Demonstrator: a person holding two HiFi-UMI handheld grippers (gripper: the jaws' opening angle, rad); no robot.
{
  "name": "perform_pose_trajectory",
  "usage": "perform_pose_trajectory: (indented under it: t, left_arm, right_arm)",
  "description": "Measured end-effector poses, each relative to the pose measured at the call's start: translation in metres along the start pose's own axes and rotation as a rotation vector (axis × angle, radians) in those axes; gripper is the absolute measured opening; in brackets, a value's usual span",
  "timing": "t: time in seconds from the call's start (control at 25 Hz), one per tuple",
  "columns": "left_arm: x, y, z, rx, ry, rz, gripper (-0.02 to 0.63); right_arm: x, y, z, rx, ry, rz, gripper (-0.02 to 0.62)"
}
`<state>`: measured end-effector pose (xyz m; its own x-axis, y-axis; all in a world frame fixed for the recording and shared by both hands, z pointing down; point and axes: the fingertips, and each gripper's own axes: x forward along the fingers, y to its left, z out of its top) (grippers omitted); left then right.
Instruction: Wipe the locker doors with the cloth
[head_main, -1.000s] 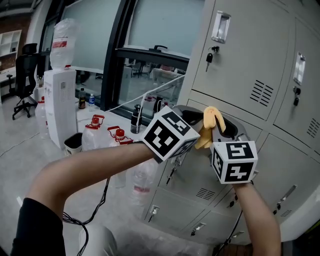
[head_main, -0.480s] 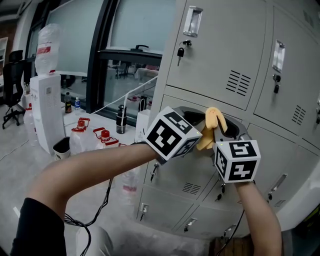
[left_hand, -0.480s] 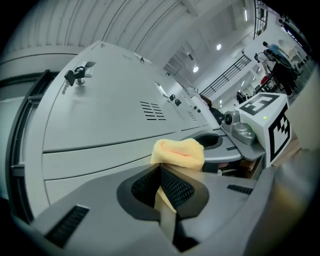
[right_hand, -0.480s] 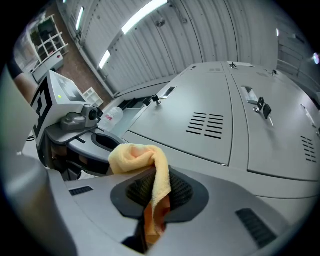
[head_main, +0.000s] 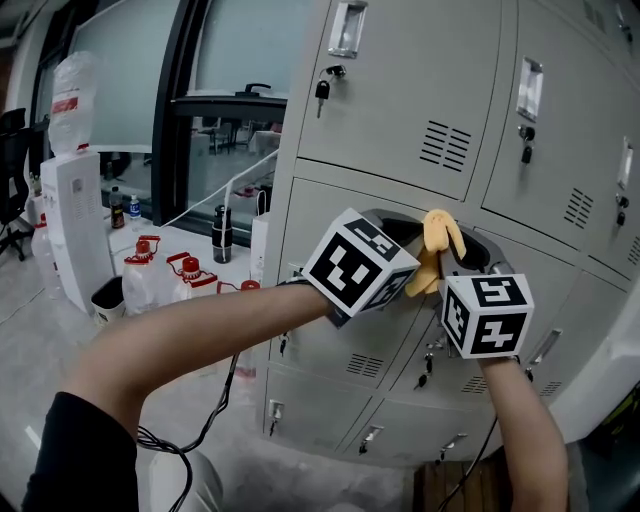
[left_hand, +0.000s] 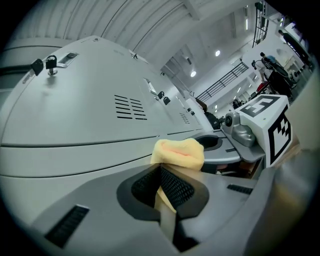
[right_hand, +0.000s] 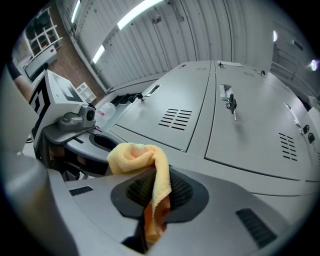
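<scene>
In the head view, the left gripper (head_main: 398, 240) and right gripper (head_main: 468, 262) meet in front of the grey metal locker doors (head_main: 400, 100). A crumpled yellow fabric cloth (head_main: 440, 235) pokes up between them, and a white water dispenser (head_main: 75, 225) stands at the far left. Only the left gripper view shows the left gripper (left_hand: 161, 174) pinched tight on the cloth (left_hand: 179, 151), which bunches past its tips. The right gripper view shows the right gripper (right_hand: 154, 192) likewise clamped on the cloth (right_hand: 140, 157), with a fold draped over its pads.

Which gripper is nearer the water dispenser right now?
Left. The left gripper holds the yellow cloth on the side toward the water dispenser; the right gripper holds it from the far side.
</scene>
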<state>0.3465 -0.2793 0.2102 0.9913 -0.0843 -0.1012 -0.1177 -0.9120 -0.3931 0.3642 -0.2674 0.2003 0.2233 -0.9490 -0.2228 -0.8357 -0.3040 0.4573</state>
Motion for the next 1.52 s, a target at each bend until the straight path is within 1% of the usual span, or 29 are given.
perform_pose_trajectory:
  t: [0.2, 0.4, 0.64, 0.8, 0.92, 1.04, 1.32, 1.4, 1.52]
  left_arm:
    - [0.016, -0.015, 0.003, -0.006, -0.004, -0.036, 0.020]
    - [0.024, -0.021, 0.004, -0.009, -0.012, -0.053, 0.020]
    - [0.025, -0.021, 0.004, -0.029, -0.009, -0.043, 0.020]
    - [0.016, -0.021, 0.002, -0.061, 0.008, -0.041, 0.020]
    - [-0.002, -0.019, -0.006, -0.052, 0.028, -0.031, 0.020]
    - [-0.028, -0.009, -0.020, -0.047, 0.044, -0.004, 0.018]
    - [-0.101, 0.039, -0.043, -0.014, 0.087, 0.091, 0.018]
    - [-0.117, 0.054, -0.049, -0.005, 0.108, 0.120, 0.020]
    - [-0.139, 0.072, -0.054, -0.007, 0.115, 0.160, 0.020]
  right_arm:
    - [-0.009, -0.019, -0.009, 0.004, 0.021, -0.026, 0.063]
    - [-0.012, -0.027, -0.013, 0.018, 0.031, -0.025, 0.063]
    - [-0.012, -0.029, -0.015, 0.043, 0.038, -0.041, 0.063]
    - [-0.015, -0.020, -0.013, 0.048, 0.046, -0.038, 0.063]
    - [-0.016, -0.001, -0.010, 0.039, 0.043, 0.003, 0.063]
    - [-0.011, 0.031, -0.007, 0.029, 0.032, 0.058, 0.063]
    - [0.018, 0.114, 0.017, 0.064, -0.016, 0.170, 0.063]
    - [0.028, 0.133, 0.024, 0.071, -0.029, 0.194, 0.063]
    - [0.039, 0.157, 0.034, 0.075, -0.045, 0.222, 0.063]
